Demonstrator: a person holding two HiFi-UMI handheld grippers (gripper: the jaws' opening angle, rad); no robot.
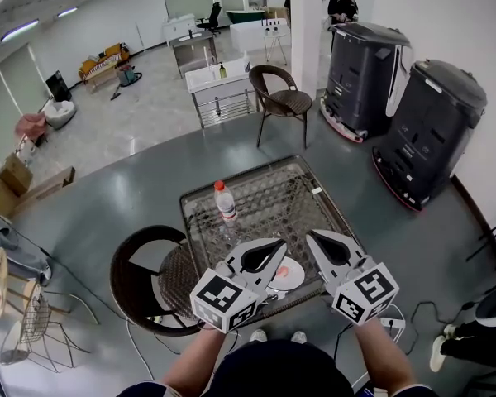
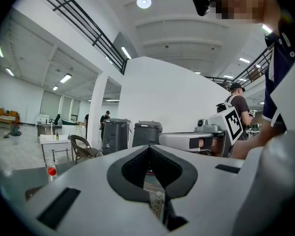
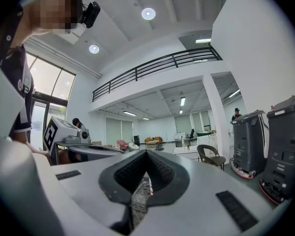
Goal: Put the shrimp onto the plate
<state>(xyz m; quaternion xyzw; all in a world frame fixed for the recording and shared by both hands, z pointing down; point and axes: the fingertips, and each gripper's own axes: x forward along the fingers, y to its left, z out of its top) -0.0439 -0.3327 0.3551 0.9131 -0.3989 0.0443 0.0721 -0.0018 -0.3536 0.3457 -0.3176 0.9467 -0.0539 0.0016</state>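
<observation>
A white plate [image 1: 291,276] lies near the front edge of the glass-topped wicker table [image 1: 314,197], partly hidden under my left gripper. A small orange shrimp [image 1: 283,271] rests on the plate. My left gripper [image 1: 279,243] hovers just above the plate's left side, jaws closed together with nothing between them. My right gripper [image 1: 311,235] hangs beside it on the right, above the table, also shut and empty. In the left gripper view the closed jaws [image 2: 148,147] point level across the room, with the right gripper [image 2: 201,140] alongside. The right gripper view shows its jaws [image 3: 146,152] closed.
A clear bottle with a red cap [image 1: 225,201] stands on the table's left part. A dark wicker chair [image 1: 149,279] sits left of the table, another [image 1: 281,99] beyond it. Two black machines [image 1: 430,135] stand at the right wall. A cable lies on the floor [image 1: 422,313].
</observation>
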